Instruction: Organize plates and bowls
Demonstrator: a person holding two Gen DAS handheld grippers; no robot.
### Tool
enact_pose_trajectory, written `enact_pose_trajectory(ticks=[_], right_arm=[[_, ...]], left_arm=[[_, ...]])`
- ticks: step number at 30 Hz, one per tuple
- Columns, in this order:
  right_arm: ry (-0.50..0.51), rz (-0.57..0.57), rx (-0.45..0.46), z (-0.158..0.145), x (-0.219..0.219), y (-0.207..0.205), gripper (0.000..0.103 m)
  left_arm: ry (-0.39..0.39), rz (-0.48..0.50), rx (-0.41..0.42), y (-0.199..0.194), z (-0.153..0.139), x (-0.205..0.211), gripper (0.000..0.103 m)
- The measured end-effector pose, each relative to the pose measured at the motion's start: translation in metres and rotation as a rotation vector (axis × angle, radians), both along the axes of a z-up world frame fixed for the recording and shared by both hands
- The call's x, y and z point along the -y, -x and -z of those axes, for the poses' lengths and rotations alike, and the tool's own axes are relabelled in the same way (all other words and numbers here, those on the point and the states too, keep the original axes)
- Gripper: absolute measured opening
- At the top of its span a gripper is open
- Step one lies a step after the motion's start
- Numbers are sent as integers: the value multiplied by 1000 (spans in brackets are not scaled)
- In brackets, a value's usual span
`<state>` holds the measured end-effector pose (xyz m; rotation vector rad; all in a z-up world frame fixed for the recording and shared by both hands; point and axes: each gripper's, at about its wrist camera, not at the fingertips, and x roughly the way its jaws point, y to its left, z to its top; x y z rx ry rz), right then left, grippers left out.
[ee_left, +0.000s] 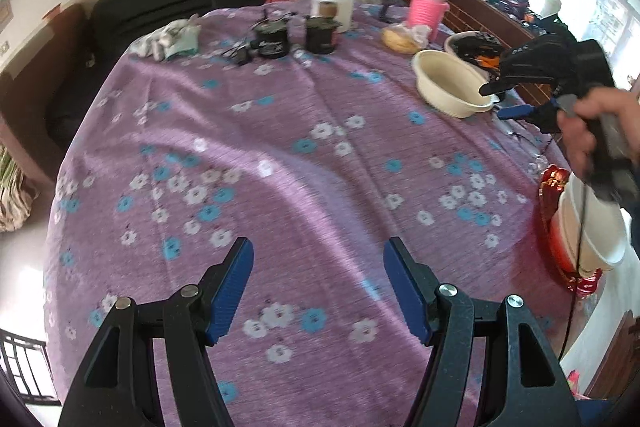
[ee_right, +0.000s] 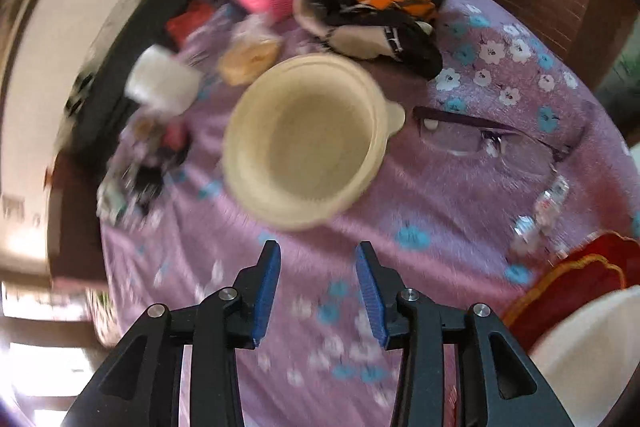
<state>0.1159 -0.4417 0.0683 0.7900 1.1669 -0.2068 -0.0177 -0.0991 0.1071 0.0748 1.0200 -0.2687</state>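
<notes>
The cream bowl [ee_right: 304,139] sits upright on the tabletop [ee_right: 440,211] just ahead of the right hand-held gripper [ee_right: 318,291], whose jaws stand apart with nothing between them. It looks like thin, light plastic, stiff enough at the rim yet likely to flex if pinched hard; the stepped rim or its small tab at the far right is probably the best hold. The left hand-held gripper [ee_left: 318,291] is released too, over bare cloth, with the bowl well ahead to its right. A white bowl [ee_left: 592,227] on a red plate [ee_left: 554,195] lies to its right.
</notes>
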Motion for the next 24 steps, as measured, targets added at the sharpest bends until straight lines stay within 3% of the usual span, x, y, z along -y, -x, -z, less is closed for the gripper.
enact_pose_trajectory(ticks=[7,10,12,16,24], right_arm=[[34,115,-57,31,11,-34,42],[48,116,-74,38,12,-38,24],[45,110,-63,39,11,-37,20],[31,49,-30,33,-1,-34,12],[-106,-131,-5,22,-49,3,9]], left_arm=[[-11,-48,-31,-3,11,-27,67],[-12,-61,-40,-5,14,-34,67],[-11,-65,-43,-6,15,-37,67],[-3,-66,-44,-9,16,-39,67],[5,-90,-42,-10,16,-46,67]])
